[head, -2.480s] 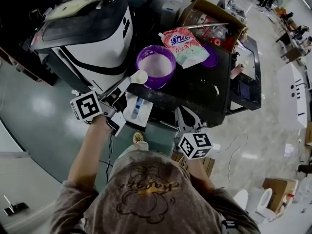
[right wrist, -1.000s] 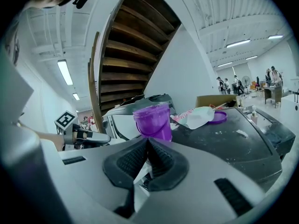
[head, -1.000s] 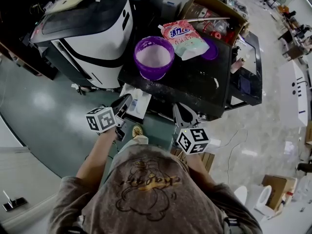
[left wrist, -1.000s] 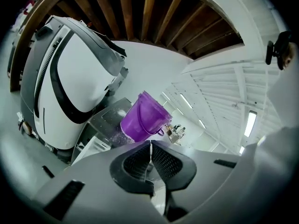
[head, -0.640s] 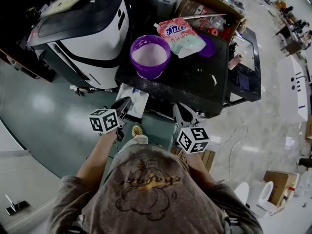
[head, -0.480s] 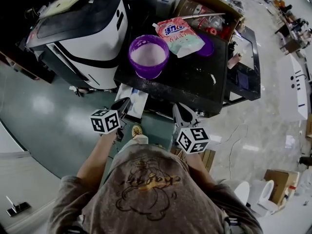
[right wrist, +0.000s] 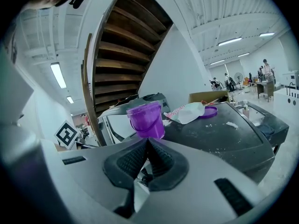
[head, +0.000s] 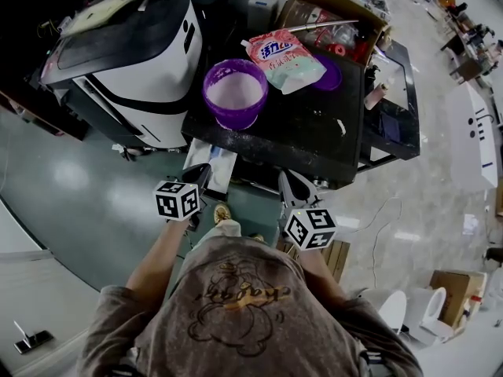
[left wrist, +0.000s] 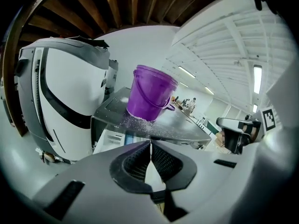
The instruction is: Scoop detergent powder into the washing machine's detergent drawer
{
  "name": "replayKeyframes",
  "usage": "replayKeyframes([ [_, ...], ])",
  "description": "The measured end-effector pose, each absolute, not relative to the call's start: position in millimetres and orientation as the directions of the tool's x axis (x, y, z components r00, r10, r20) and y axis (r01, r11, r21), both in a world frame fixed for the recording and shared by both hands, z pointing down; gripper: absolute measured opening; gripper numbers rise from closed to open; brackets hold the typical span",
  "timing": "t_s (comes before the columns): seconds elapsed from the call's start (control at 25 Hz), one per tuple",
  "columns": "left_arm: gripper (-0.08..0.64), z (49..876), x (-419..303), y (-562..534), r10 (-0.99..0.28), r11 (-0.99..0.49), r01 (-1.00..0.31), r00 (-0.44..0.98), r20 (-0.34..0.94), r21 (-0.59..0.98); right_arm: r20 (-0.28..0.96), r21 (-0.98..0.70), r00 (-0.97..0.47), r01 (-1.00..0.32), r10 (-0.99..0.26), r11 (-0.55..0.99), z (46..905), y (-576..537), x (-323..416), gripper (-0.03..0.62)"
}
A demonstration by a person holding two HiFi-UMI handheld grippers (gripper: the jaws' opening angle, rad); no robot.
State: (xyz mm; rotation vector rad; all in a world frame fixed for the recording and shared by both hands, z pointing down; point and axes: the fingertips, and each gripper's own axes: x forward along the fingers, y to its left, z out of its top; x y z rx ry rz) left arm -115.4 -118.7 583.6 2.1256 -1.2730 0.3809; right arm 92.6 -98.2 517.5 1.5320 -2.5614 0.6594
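Note:
A purple bucket [head: 234, 93] of white powder stands on the black top of the washing machine [head: 314, 144]; it also shows as the bucket [left wrist: 150, 99] and the bucket [right wrist: 146, 120]. Below the top's front edge the white detergent drawer [head: 211, 166] is pulled out, drawer [left wrist: 110, 141]. My left gripper [head: 203, 171] hangs just in front of the drawer, and the left gripper [left wrist: 150, 143] is shut with nothing in it. My right gripper [head: 289, 181] is near the machine's front edge; the right gripper [right wrist: 147, 141] is shut and empty. No scoop is in sight.
A pink detergent bag [head: 284, 60] and a purple lid [head: 332, 75] lie behind the bucket. Spilled powder [head: 339, 126] dots the top. A white machine [head: 130, 53] stands at the left, a cardboard box [head: 334, 26] at the back, a small bottle [head: 372, 96] at the right.
My left gripper held a white scoop at the bucket's rim. It has since drawn back to the drawer and no longer holds the scoop. The right gripper has barely moved.

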Motion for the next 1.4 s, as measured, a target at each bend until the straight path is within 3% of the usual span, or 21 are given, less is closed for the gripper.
replayKeyframes([
  [0.68, 0.023, 593.5, -99.4, -111.1, -0.677, -0.453, -0.883, 0.431, 0.597, 0.123, 0.296, -0.322, -0.497, -0.856, -0.815, 0.405, 523.7, -89.6, 97.3, 0.0],
  [1.4, 0.023, 600.8, -81.2, -103.6, -0.688, -0.586, -0.785, 0.352, 0.635, -0.2, 0.303, -0.326, -0.494, -0.857, -0.815, 0.399, 526.4, -84.7, 102.8, 0.0],
])
